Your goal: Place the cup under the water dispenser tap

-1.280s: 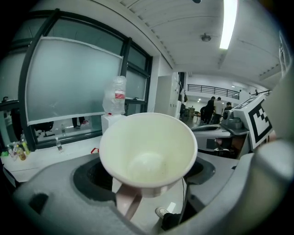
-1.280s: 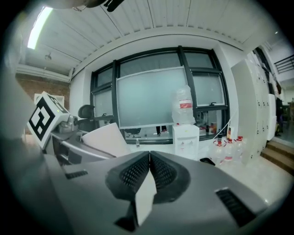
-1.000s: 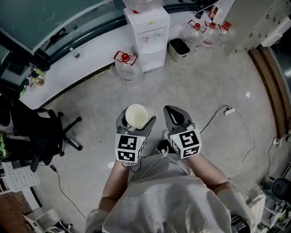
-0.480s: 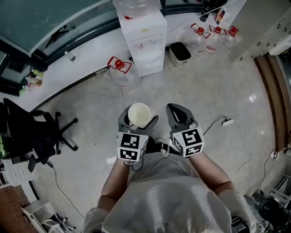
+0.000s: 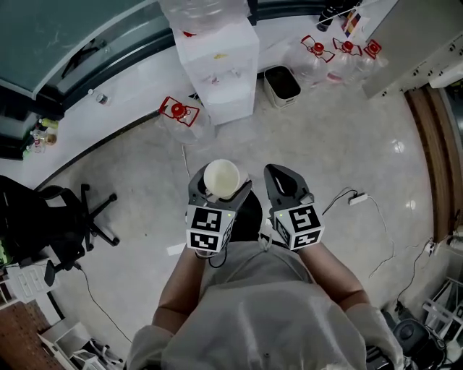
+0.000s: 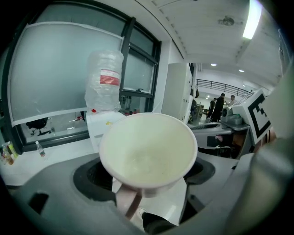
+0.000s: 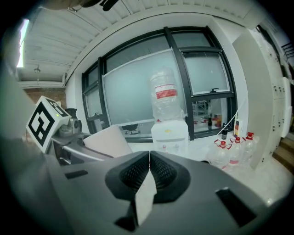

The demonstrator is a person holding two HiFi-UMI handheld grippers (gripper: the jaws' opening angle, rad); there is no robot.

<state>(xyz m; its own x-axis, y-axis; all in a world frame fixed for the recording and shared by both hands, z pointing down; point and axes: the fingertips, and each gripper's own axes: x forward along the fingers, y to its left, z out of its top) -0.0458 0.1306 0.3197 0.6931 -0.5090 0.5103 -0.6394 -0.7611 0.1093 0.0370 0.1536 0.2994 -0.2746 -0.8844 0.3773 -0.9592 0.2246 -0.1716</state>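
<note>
At centre frame in the head view, two hand-held grippers sit side by side, just above the person's grey sleeves. The left gripper (image 5: 220, 189) is clamped on one white, round-mouthed cup (image 5: 221, 178). Its own view shows the jaws pressed against the cup's lower wall, with the open mouth tilted towards the camera. The right gripper (image 5: 279, 175) carries nothing, and its own view shows the two ribbed pads closed flat against each other.

Well apart from the cup, at upper centre of the head view, stands one white box-shaped water dispenser (image 5: 217, 65). One large clear plastic bottle with a red label (image 5: 195, 10) is upended on top of it. The dispenser's tap recess faces the person, and the cup is not under it.

Four spare clear water jugs with red caps stand on the grey floor. One jug (image 5: 181, 115) is just beside the dispenser, towards the left. Three more (image 5: 346, 50) stand in a row at upper right, by a white cabinet. One black open-topped bin (image 5: 281, 84) stands between the dispenser and that row.

One black swivel chair (image 5: 65, 220) stands at the left edge. One white plug block on a thin black cable (image 5: 354, 196) lies on the floor to the right of the grippers.
</note>
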